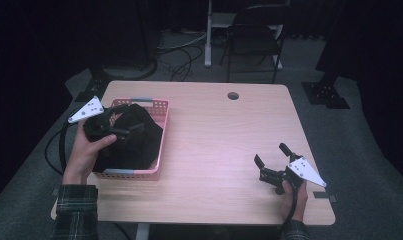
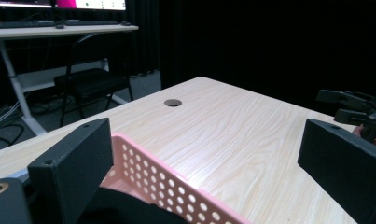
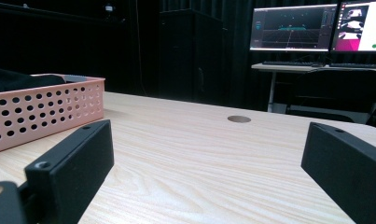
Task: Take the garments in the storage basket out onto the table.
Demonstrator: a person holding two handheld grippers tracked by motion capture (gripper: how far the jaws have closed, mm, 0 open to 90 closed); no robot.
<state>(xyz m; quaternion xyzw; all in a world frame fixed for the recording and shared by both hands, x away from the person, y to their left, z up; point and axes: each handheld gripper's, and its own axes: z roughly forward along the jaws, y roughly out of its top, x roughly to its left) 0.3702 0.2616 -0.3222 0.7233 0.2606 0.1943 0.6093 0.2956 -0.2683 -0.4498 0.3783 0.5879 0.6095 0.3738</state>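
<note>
While both grippers wait with jaws wide, dark cloth fills a pink basket.
On the pale wood table [image 1: 214, 150], the right gripper [image 1: 272, 159] sits near the front right corner; the left gripper [image 1: 120, 120] hovers over the black cloth [image 1: 131, 142] in the perforated pink basket [image 1: 161, 135] at the left edge; beyond, a chair [image 1: 254, 35] and lit monitors [image 3: 293, 29], writing unreadable.

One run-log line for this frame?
left tool: open, over black cloth in pink perforated basket | right tool: open, idle above wooden table
</note>
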